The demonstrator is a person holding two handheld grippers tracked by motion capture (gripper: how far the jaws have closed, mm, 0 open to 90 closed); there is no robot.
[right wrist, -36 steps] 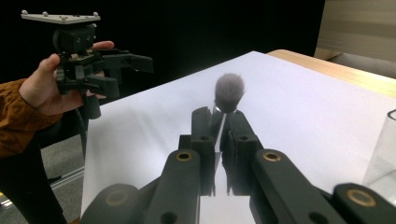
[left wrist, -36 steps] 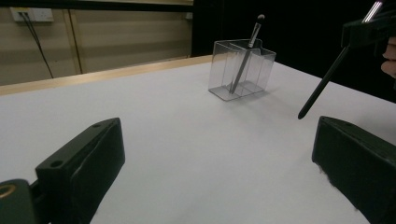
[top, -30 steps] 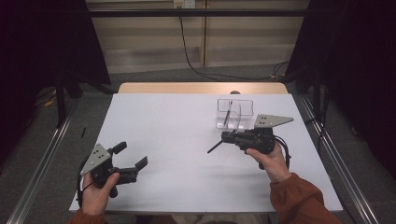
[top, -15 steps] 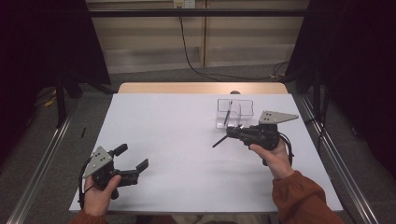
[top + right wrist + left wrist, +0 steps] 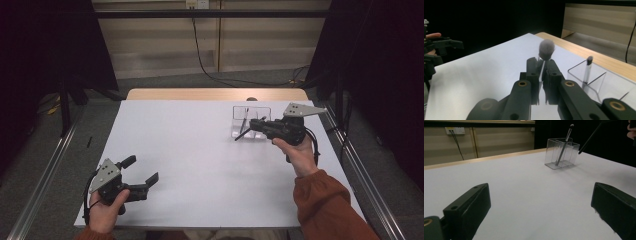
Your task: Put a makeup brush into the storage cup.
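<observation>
Two slim brushes, clear boxy holder.

No readable text, no labels, no brands, no numbers

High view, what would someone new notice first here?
The right tool, at the table's far right, is shut on a makeup brush beside a clear organizer that holds a second brush. The left tool rests open at the near left of the white table.
</observation>
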